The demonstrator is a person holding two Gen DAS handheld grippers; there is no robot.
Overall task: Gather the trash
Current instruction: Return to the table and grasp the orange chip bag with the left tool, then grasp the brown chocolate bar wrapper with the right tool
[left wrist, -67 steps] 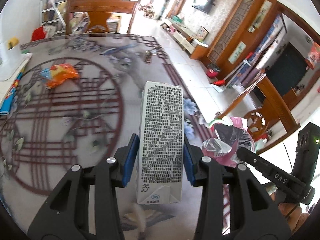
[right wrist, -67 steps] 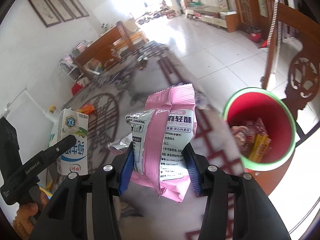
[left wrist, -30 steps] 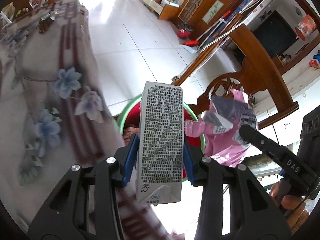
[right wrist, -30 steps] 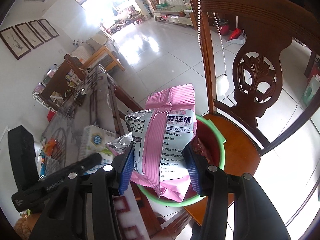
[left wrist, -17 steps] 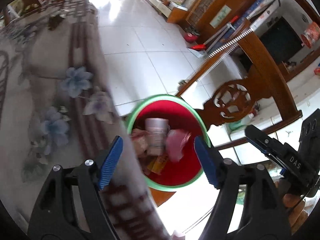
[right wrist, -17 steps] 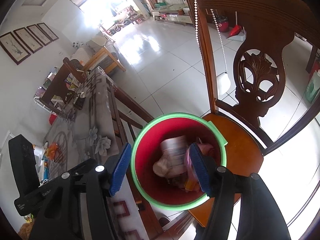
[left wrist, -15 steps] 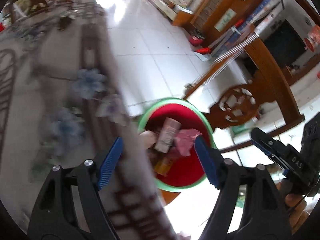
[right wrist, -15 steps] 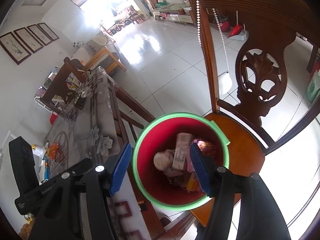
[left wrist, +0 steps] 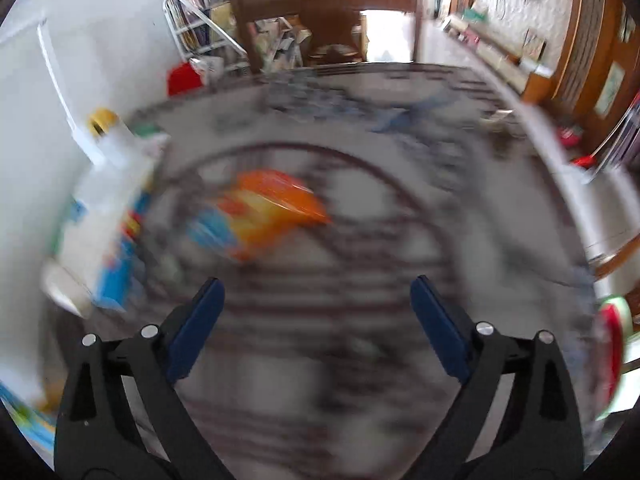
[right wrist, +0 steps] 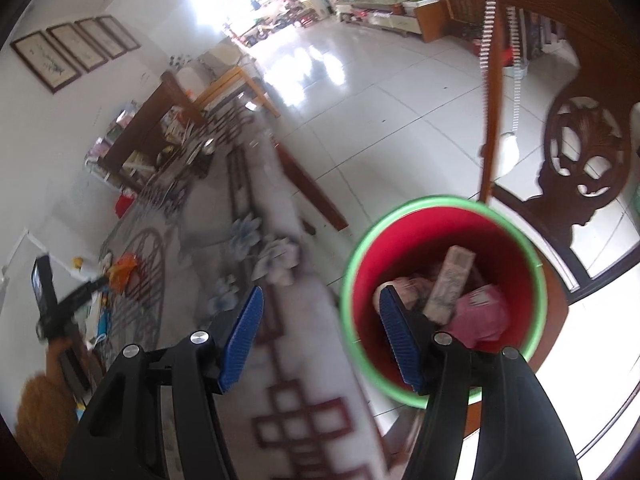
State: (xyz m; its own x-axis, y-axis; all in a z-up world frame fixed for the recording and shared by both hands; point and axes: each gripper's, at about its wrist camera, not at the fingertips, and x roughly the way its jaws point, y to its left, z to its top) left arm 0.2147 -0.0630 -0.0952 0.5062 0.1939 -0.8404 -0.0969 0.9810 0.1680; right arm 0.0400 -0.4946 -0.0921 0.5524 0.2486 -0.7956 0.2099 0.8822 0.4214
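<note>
Your left claw, jaws just opening and empty, faces the orange snack wrapper on the counter; your right claw is spread, empty beside the bin.

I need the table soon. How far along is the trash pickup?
Done: the carton and pink bag lie in the red bin. In hand: nothing; left gripper, jaws just opened, and right gripper are empty. Left: the orange wrapper on the table.
</note>
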